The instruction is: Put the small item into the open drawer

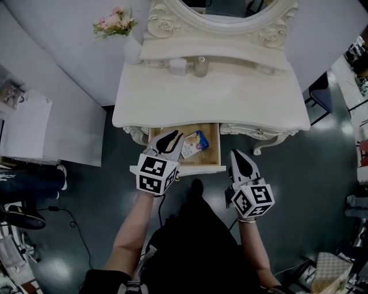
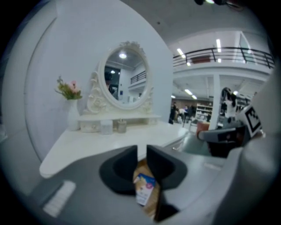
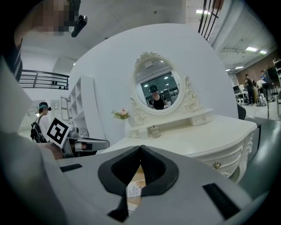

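Observation:
The small item, a flat blue-and-white packet (image 1: pixel 194 143), lies inside the open wooden drawer (image 1: pixel 215 150) of a white dressing table (image 1: pixel 230 97). My left gripper (image 1: pixel 174 136) hovers over the drawer's left part, just left of the packet. Its jaws stand a narrow slit apart with nothing between them. In the left gripper view (image 2: pixel 142 149) the packet (image 2: pixel 145 188) shows below the jaws. My right gripper (image 1: pixel 234 154) hangs off the drawer's right front corner, its tips touching and empty. In the right gripper view (image 3: pixel 141 148) the packet (image 3: pixel 133 191) lies on the drawer's wood below.
On the tabletop's back shelf stand two small jars (image 1: pixel 178 66) under an oval mirror (image 1: pixel 224 8). A vase with pink flowers (image 1: pixel 115 23) is at the back left. A white cabinet (image 1: pixel 34 126) stands left of the table. A closed drawer's knob (image 1: pixel 259 131) is at the right.

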